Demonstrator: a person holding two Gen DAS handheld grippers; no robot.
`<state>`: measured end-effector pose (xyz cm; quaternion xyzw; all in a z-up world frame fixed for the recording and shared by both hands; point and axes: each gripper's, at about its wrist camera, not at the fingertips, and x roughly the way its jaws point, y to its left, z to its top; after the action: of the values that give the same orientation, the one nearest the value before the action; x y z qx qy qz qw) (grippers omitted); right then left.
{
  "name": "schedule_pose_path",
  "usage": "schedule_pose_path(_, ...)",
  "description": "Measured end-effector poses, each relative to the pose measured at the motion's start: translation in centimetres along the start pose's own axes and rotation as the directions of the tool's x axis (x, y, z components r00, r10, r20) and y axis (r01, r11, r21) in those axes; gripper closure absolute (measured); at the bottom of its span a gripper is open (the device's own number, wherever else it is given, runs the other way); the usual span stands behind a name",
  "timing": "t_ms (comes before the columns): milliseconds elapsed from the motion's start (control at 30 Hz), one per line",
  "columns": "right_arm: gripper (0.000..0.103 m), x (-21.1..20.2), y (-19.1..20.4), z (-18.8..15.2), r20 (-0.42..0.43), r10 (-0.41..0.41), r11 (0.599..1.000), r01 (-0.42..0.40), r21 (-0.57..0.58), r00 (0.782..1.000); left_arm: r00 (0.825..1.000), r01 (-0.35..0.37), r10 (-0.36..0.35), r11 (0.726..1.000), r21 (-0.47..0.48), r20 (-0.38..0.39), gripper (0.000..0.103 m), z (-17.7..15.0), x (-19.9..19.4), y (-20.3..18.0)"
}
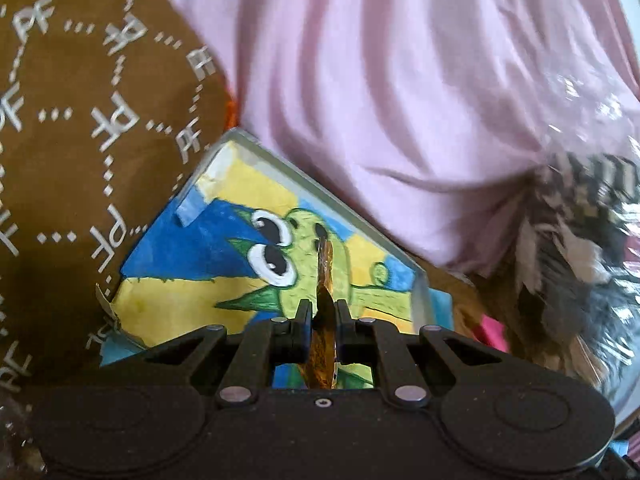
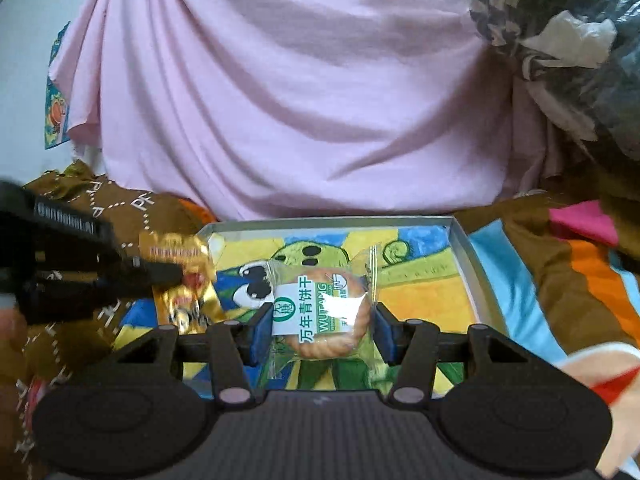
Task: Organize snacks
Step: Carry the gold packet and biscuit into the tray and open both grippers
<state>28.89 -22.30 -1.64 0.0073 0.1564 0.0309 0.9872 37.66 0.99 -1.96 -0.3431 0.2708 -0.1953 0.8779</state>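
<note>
**A:** Where does each snack sit right now?

**B:** The right hand-held gripper (image 2: 320,330) has its blue pads on either side of a clear-wrapped round biscuit (image 2: 326,314) with a green-and-white label, held above the near middle of the shallow tray (image 2: 470,256) with the painted cartoon floor. The left hand-held gripper (image 1: 324,312) is clamped edge-on onto a gold foil snack packet (image 2: 186,276), at the tray's left edge, half over the brown patterned fabric (image 1: 80,120).

**A:** What worries you most?

**B:** The gold packet. In the left wrist view only a thin seam of foil sits between the fingers — slippery film, small bite. If it slides out there, I judge it could drop onto the brown fabric outside the rim instead of inside the tray.

**A:** And the biscuit?

**B:** The pads seem to bear across the biscuit itself, not just the wrapper. Squeeze harder and it may crack; loosen early and it falls flat wherever it happens to be, perhaps at an angle.

**A:** Anything about the two tools together?

**B:** They are near each other over the tray's left half — moving both inward at once risks a knock, and the tray rests on soft bedding-like cloth, so a bump could tip it. The pink cloth (image 2: 300,100) hanging at the far side could also snag a tool.
</note>
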Motion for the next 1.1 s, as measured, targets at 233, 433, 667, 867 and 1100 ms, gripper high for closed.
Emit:
schedule_pose_path(233, 0.047, 3.9, 1.3, -0.5, -0.057, -0.005, 1.0, 0.005, 0.002, 0.998, 0.998, -0.06, 0.06, 0.998, 0.027, 0.0, 0.092, -0.2, 1.8, 1.3)
schedule_pose_path(433, 0.046, 5.3, 1.5, -1.6, -0.13, 0.0, 1.0, 0.002, 0.013, 0.991, 0.989, -0.143, 0.145, 0.988, 0.055, -0.019, 0.091, -0.3, 2.8, 1.7)
schedule_pose_path(667, 0.03, 5.1, 0.8, -1.6, -0.134, 0.013, 0.999, -0.008, 0.042, 0.991, 0.952, -0.302, 0.304, 0.94, 0.159, 0.01, 0.041, -0.5, 2.8, 0.9)
schedule_pose_path(867, 0.013, 2.8, 0.7, -1.0, -0.085, -0.003, 1.0, 0.005, 0.023, 0.996, 0.923, -0.383, 0.371, 0.882, 0.274, 0.097, 0.005, -1.3, 1.3, -0.9)
schedule_pose_path(1100, 0.0, -2.0, 0.1, 0.1, 0.018, -0.03, 0.999, 0.03, 0.021, 0.999, 0.909, -0.416, 0.378, 0.846, 0.333, 0.175, 0.001, -2.7, -2.4, -2.8)
